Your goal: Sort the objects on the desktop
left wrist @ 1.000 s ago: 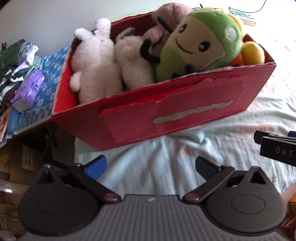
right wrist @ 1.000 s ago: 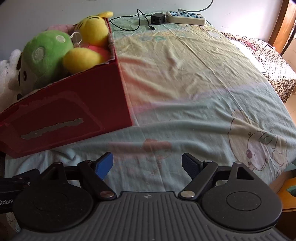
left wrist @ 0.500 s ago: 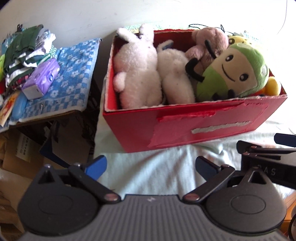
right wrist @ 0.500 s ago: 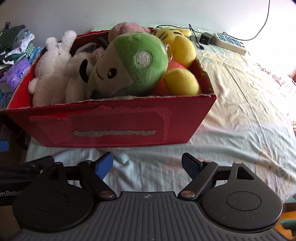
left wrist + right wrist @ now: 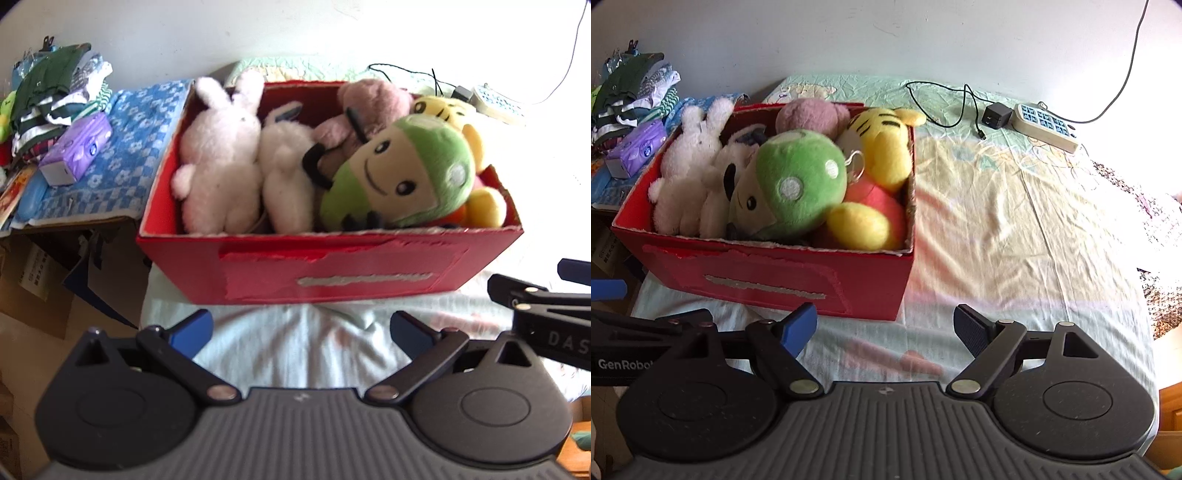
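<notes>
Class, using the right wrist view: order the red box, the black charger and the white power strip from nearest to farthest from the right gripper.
From the right gripper:
1. Red box, just ahead, to the left.
2. Black charger, far back, right of centre.
3. White power strip, beside the charger and further right; these two are nearly level, so too close to call.

My left gripper point(image 5: 301, 326) had a ribbed grey body, two black round housings, black linkage arms with silver rivets and blue fingertips. My right gripper point(image 5: 885, 326) matched; "GenRobot" lettering marked the neighbouring tool.
</notes>
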`<control>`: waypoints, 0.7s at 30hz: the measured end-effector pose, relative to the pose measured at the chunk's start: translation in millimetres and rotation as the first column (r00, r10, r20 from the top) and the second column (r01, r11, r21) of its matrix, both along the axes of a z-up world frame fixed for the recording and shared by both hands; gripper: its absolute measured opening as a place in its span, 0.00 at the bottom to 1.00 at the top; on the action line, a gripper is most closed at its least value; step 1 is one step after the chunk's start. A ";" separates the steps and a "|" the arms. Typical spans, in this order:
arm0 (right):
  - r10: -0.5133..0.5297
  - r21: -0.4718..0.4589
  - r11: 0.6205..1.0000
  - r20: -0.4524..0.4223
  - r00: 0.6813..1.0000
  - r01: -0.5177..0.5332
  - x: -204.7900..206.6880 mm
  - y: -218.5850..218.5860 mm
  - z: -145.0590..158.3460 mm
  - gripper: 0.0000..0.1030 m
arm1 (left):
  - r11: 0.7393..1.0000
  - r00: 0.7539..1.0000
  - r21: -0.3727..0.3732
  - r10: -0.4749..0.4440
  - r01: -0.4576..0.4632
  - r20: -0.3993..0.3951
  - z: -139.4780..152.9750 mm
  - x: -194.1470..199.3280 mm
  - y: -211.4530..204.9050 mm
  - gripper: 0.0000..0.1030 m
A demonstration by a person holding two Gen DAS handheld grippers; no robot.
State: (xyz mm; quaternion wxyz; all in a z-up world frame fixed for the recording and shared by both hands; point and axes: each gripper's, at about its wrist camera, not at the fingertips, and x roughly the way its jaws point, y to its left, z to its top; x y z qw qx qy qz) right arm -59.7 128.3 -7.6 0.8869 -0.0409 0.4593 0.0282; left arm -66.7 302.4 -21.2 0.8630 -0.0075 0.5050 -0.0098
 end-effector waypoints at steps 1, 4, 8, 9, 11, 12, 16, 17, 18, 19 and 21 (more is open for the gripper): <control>-0.002 0.005 1.000 0.006 1.000 0.002 0.8 -4.1 4.7 0.81 | 1.000 1.000 -0.003 0.006 -0.006 -0.001 3.3 2.0 -2.6 0.99; -0.017 0.029 0.999 0.025 1.000 0.016 5.9 -14.7 18.8 0.82 | 1.000 1.000 0.018 0.013 -0.014 0.018 12.7 5.7 -10.4 0.99; -0.032 0.104 0.994 0.023 0.999 0.030 15.6 -22.9 34.2 0.82 | 0.996 1.000 0.088 0.000 -0.001 0.009 24.0 12.9 -14.3 0.99; -0.033 0.119 0.992 0.019 0.999 0.031 19.2 -22.3 38.3 0.82 | 0.995 1.000 0.099 -0.004 0.004 0.004 27.7 15.1 -13.4 0.99; -0.034 0.137 0.990 0.021 0.999 0.031 24.4 -20.1 46.7 0.82 | 0.992 1.000 0.128 -0.013 0.012 0.007 36.6 18.5 -12.6 0.99; -0.036 0.140 0.990 0.028 0.999 0.032 26.3 -17.8 51.1 0.84 | 0.989 1.000 0.146 -0.021 0.018 0.018 41.5 19.0 -13.1 0.99; -0.049 0.167 0.985 0.043 0.998 0.041 32.8 -9.7 59.8 0.86 | 0.986 0.999 0.164 -0.029 0.023 0.033 54.2 28.4 -10.5 0.99; -0.047 0.178 0.983 0.051 0.998 0.037 33.8 -8.4 61.3 0.86 | 0.986 0.999 0.166 -0.032 0.027 0.030 55.5 31.2 -9.6 0.99; -0.050 0.189 0.981 0.059 0.997 0.038 34.5 -7.9 62.7 0.86 | 0.984 0.999 0.177 -0.033 0.027 0.028 56.4 33.7 -9.4 0.99; -0.058 0.198 0.979 0.062 0.996 0.045 35.1 -8.0 63.1 0.86 | 0.981 0.999 0.190 -0.033 0.028 0.024 57.0 36.3 -8.9 0.99; -0.069 0.222 0.973 0.052 0.996 0.056 37.7 -9.1 62.0 0.86 | 0.981 0.999 0.190 -0.043 0.041 0.005 58.7 41.7 -6.8 0.99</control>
